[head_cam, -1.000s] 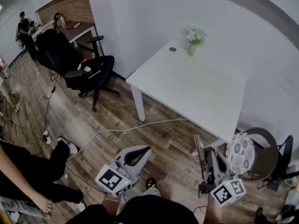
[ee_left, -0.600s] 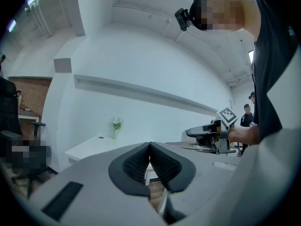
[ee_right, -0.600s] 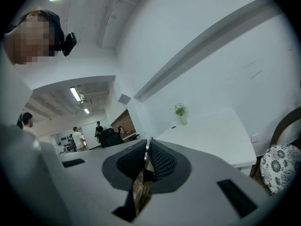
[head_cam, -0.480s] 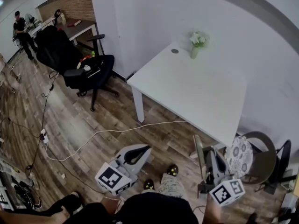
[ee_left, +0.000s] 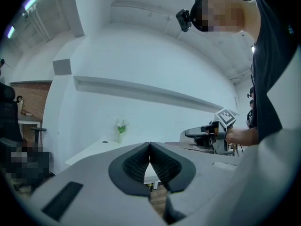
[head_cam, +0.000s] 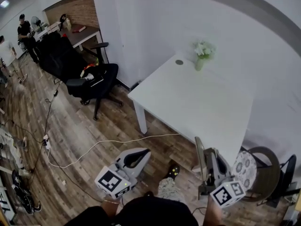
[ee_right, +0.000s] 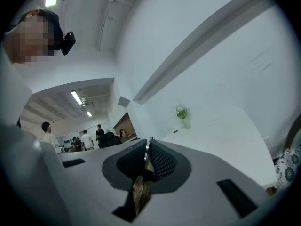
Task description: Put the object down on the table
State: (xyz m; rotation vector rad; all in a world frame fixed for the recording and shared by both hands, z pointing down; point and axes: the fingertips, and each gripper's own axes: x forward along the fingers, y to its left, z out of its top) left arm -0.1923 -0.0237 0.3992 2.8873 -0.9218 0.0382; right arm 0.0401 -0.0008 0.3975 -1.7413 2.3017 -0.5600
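My right gripper (head_cam: 208,157) is shut on a thin flat panel (head_cam: 201,160), held upright on edge over the wooden floor. In the right gripper view the panel's (ee_right: 141,186) edge shows pinched between the ribbed pads (ee_right: 158,162). My left gripper (head_cam: 139,155) is shut with nothing in it; its pads (ee_left: 134,161) meet at the tips. The white table (head_cam: 197,102) stands ahead of both grippers, a short way off. On its far side are a small vase of flowers (head_cam: 202,55) and a small dark disc (head_cam: 179,62). The left gripper view shows the right gripper (ee_left: 203,133) level beside the table (ee_left: 94,149).
A black office chair (head_cam: 89,79) stands left of the table. A white cable (head_cam: 108,142) runs across the floor to the table leg (head_cam: 140,119). A round patterned seat (head_cam: 245,166) sits at the table's near right corner. People (head_cam: 26,32) stand far back left.
Both grippers have moved level toward the table, still shut, the right one keeping the panel. The table looks nearer. The person at the left edge a second ago is out of view.
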